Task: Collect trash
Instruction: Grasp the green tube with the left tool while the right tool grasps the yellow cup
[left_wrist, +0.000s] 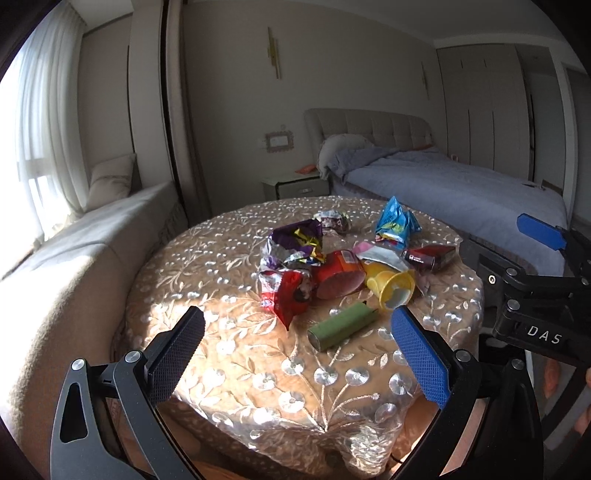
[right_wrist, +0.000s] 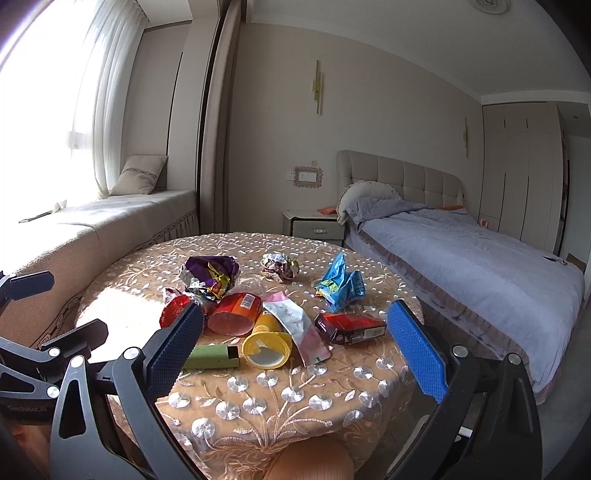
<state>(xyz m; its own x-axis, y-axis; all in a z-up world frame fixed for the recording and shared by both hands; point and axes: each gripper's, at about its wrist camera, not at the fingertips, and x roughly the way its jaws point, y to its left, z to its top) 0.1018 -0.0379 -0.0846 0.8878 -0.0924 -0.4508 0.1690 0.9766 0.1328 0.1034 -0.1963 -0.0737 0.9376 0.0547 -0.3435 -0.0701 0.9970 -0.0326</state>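
Note:
Trash lies on a round table with an embroidered gold cloth (left_wrist: 258, 376) (right_wrist: 295, 398): a green tube (left_wrist: 341, 326) (right_wrist: 210, 357), a yellow cup on its side (left_wrist: 391, 288) (right_wrist: 267, 341), a red can (left_wrist: 338, 275) (right_wrist: 234, 314), a red wrapper (left_wrist: 284, 295), a purple wrapper (left_wrist: 295, 243) (right_wrist: 210, 277), a blue bag (left_wrist: 395, 223) (right_wrist: 341, 282), a dark red box (left_wrist: 430, 256) (right_wrist: 351, 328), a pink pouch (right_wrist: 295, 325) and a crumpled ball (right_wrist: 279, 266). My left gripper (left_wrist: 299, 350) is open and empty above the near cloth. My right gripper (right_wrist: 295, 347) is open and empty, near the cup; it shows at the right in the left wrist view (left_wrist: 532, 288).
A bed with a grey quilt (right_wrist: 461, 266) stands right of the table. A window bench (right_wrist: 110, 221) with a cushion runs along the left. A nightstand (right_wrist: 314, 223) is behind the table.

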